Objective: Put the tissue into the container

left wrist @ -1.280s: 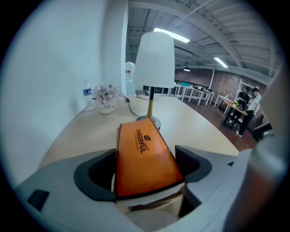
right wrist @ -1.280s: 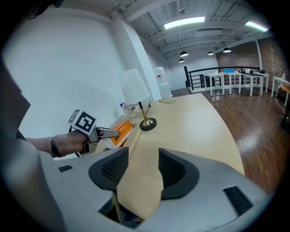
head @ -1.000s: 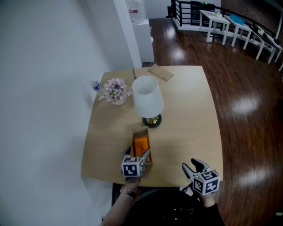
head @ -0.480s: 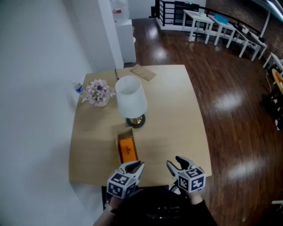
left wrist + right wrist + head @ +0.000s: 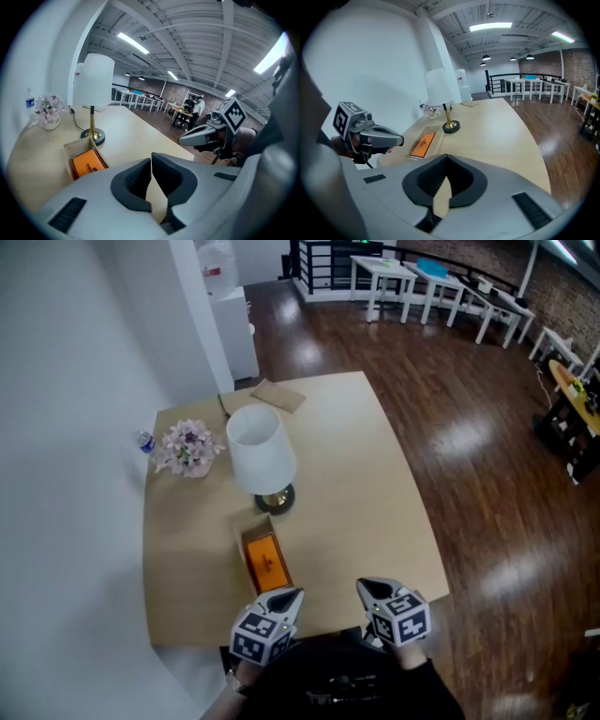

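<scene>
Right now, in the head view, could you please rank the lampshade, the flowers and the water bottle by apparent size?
1. lampshade, though its top stands nearer the camera
2. flowers
3. water bottle, clearly the smallest

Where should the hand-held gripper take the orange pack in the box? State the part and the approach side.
Probably its far short end, nearest the lamp, from straight above. The orange pack lies flat in the open-topped box, whose walls block a sideways approach. Bare box floor shows only beyond that end, leaving room for a jaw tip.
</scene>
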